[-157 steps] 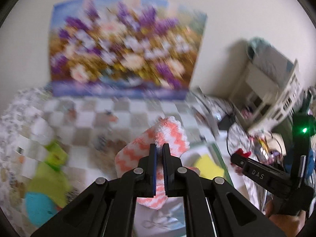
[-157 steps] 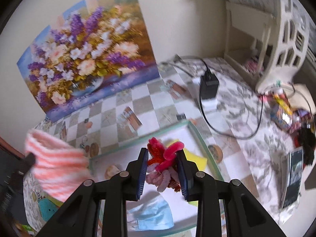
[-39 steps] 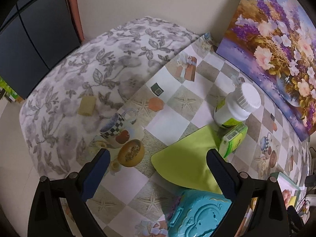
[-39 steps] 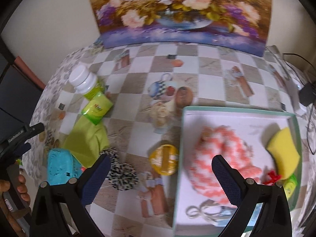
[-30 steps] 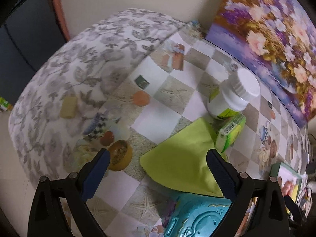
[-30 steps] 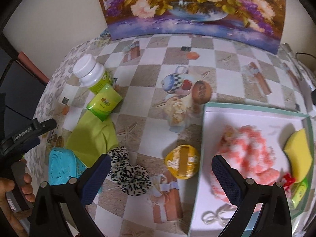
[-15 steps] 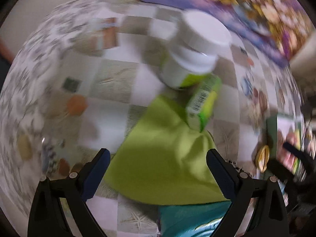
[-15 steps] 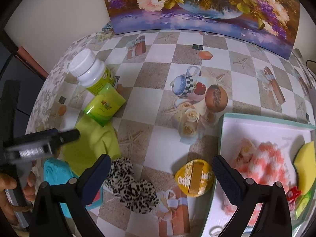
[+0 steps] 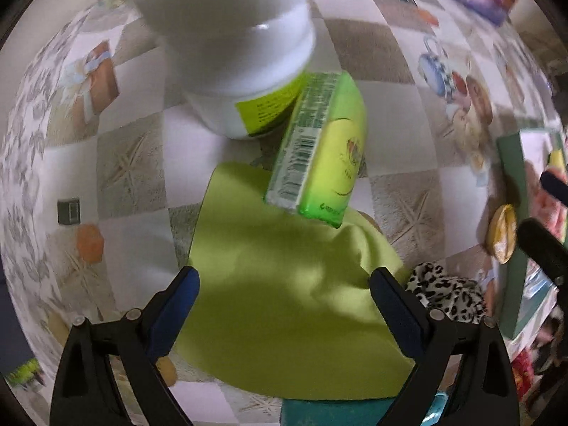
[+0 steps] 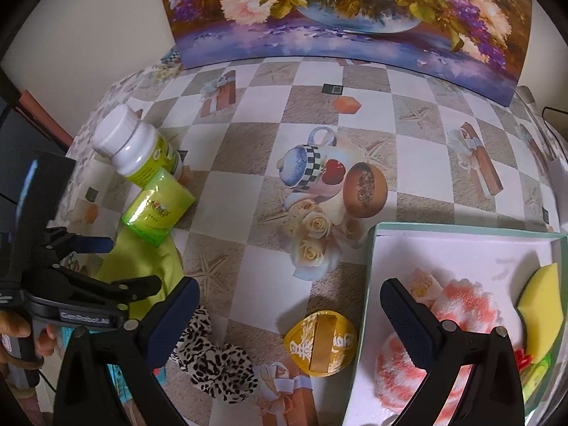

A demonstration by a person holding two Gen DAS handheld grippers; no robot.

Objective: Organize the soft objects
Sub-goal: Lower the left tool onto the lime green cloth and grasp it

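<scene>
Green cloth [image 9: 284, 305] lying flat on table [image 10: 248, 135], green packet [image 9: 323, 149] resting on its far edge. You're dropping left claw [image 9: 284, 305] closer over it, spread wide, empty. Right claw [image 10: 287, 301] hanging spread above leopard scrunchie [image 10: 213, 362]; tray [image 10: 369, 284] already holding coral towel [image 10: 461, 305].

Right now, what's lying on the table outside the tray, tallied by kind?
Soft items: 2 (green cloth, leopard scrunchie)
Hard containers: 3 (white bottle, gold tub, turquoise case)
Packets: 1 (green packet)
Total: 6
</scene>
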